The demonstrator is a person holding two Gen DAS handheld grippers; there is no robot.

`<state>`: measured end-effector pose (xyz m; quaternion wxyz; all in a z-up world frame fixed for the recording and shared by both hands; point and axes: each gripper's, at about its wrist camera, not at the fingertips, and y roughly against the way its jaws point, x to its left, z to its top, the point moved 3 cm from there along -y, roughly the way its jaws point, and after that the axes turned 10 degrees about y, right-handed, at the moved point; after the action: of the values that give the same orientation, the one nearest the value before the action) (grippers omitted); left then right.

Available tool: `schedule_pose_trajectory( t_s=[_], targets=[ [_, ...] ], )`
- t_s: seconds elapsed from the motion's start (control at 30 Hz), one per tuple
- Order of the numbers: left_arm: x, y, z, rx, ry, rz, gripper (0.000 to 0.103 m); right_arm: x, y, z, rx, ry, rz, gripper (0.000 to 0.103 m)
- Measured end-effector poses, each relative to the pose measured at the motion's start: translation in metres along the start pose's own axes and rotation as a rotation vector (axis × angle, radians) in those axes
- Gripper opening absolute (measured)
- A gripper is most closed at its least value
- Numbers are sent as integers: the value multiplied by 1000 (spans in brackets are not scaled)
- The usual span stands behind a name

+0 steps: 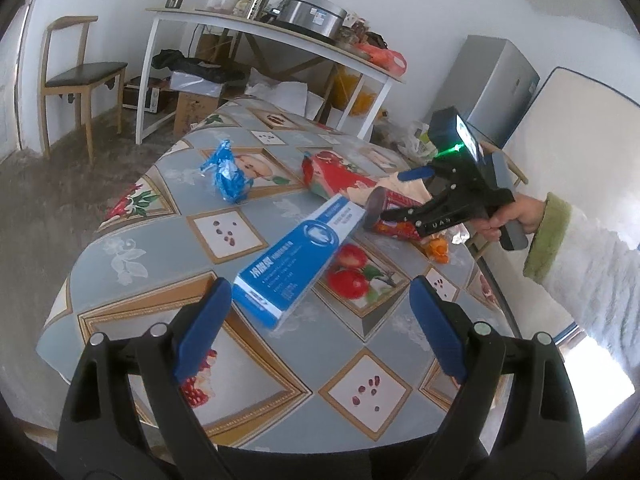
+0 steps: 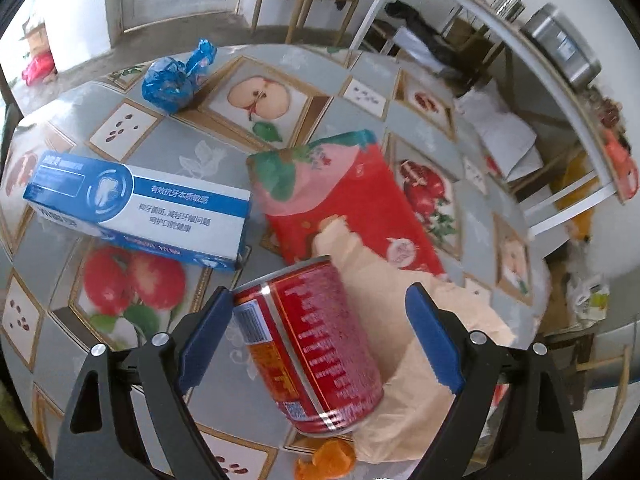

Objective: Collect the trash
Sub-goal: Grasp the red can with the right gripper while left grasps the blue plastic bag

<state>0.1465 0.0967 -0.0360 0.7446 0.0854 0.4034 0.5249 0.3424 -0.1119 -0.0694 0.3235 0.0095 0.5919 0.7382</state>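
Note:
On the fruit-print tablecloth [image 1: 132, 264] lie a blue and white toothpaste box [image 1: 296, 256], a crumpled blue wrapper [image 1: 228, 176], a red snack packet [image 1: 340, 176] and a red can [image 1: 388, 216] on its side. My left gripper [image 1: 320, 300] is open just short of the box's near end and holds nothing. In the right wrist view the can [image 2: 316, 344] rests on a beige paper bag [image 2: 404, 296] between the fingers of my open right gripper [image 2: 320, 300]. The left pad is close to the can; the right pad stands apart from it. An orange peel [image 2: 328, 460] sits beside the bag.
A hand in a white sleeve [image 1: 508, 220] holds the right gripper at the table's right side. Beyond the table stand a wooden chair [image 1: 80, 76], a white side table [image 1: 256, 28] crowded with kitchenware, boxes beneath it, and a grey fridge [image 1: 500, 84].

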Motion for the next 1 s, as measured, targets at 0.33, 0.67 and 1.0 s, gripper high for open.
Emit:
schedule_pose_trajectory(
  t_s=[0.33, 0.67, 1.0],
  targets=[
    [39, -36, 82, 68, 92, 62, 86, 12, 1, -5, 19, -109, 20, 66],
    [66, -134, 132, 172, 105, 240, 70, 37, 23, -23, 2, -308, 86, 65],
    [83, -174, 132, 256, 158, 298, 34, 47, 46, -54, -42, -502, 115, 63]
  ],
)
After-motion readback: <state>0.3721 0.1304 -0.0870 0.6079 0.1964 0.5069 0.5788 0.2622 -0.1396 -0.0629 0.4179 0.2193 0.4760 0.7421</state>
